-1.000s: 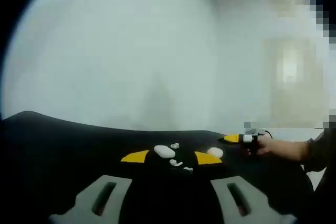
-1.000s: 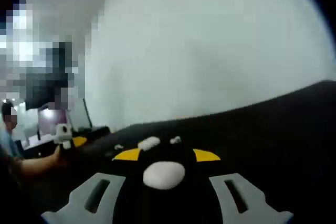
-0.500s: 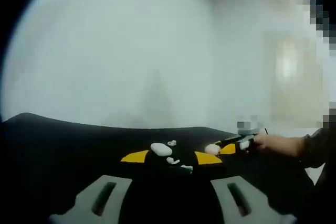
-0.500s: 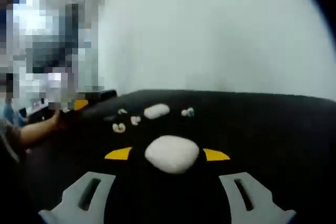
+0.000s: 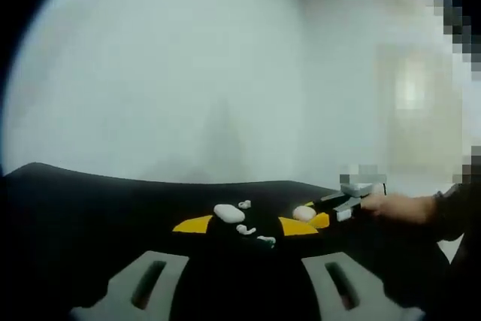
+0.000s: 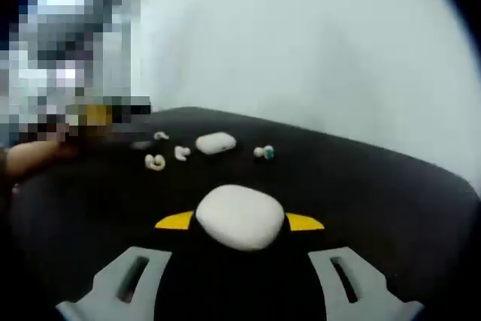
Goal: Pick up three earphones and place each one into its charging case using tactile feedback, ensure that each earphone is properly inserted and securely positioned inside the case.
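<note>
On a black table (image 5: 90, 201), a closed white charging case (image 5: 229, 213) lies just beyond my left gripper (image 5: 246, 225), which is open. One earphone (image 5: 244, 204) rests behind that case; two more earphones (image 5: 246, 230) (image 5: 266, 240) lie between the yellow fingertips (image 5: 194, 224). My right gripper (image 6: 239, 222) is open, with a second white case (image 6: 240, 212) lying between its yellow fingertips (image 6: 304, 222), a small gap on each side. Farther off lie the first case (image 6: 216, 142), a teal-tipped earphone (image 6: 263, 152) and white earphones (image 6: 180, 153) (image 6: 155, 162) (image 6: 160, 136).
A person's hand (image 5: 398, 208) holds the right gripper (image 5: 347, 204) next to the second case (image 5: 304, 213). In the right gripper view the left gripper (image 6: 98, 114) is a blurred yellow-and-black shape at far left above a hand (image 6: 30, 157). A pale wall rises behind the table.
The right gripper has closed in on the near white case, which now looks larger between its fingertips. In the left gripper view it has slid left toward that case. The left gripper has barely moved.
</note>
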`<state>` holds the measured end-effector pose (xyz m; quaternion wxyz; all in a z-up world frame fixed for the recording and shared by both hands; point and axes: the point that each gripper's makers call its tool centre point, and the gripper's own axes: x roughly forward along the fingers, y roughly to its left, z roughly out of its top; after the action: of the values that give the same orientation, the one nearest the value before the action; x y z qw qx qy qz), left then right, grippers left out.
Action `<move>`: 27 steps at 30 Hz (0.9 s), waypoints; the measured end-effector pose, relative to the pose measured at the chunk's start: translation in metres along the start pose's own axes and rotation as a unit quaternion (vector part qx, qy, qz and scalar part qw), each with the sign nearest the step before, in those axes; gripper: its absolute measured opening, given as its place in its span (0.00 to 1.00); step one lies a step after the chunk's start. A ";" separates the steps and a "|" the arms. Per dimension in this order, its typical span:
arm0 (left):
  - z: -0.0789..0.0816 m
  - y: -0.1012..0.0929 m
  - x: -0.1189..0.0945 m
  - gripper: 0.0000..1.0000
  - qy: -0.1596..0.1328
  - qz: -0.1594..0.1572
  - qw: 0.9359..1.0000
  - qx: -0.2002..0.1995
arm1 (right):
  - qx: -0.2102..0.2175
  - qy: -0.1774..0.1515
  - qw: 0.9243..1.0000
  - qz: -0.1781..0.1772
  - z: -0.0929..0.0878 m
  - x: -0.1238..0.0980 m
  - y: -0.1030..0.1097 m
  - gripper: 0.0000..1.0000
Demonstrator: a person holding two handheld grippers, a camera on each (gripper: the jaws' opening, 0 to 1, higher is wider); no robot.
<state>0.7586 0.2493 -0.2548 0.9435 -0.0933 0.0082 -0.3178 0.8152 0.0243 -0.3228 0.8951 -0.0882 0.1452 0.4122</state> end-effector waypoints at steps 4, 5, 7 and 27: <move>0.001 0.001 0.000 0.30 -0.002 -0.001 1.000 -0.002 | -0.058 -0.025 0.997 0.045 0.008 -0.007 0.014 0.46; 0.001 0.001 0.000 0.30 -0.002 -0.001 1.000 -0.003 | -0.077 -0.029 0.995 0.057 0.010 -0.009 0.018 0.46; 0.001 0.001 0.000 0.30 -0.003 -0.001 1.000 -0.003 | -0.090 -0.029 0.993 0.076 0.011 -0.015 0.023 0.45; 0.000 0.001 0.002 0.30 0.000 -0.002 1.000 -0.001 | 0.066 -0.031 0.993 0.091 0.009 -0.057 -0.002 0.52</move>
<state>0.7603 0.2489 -0.2550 0.9427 -0.0946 0.0080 -0.3199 0.7828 -0.0148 -0.2953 0.8618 -0.0022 0.1520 0.4839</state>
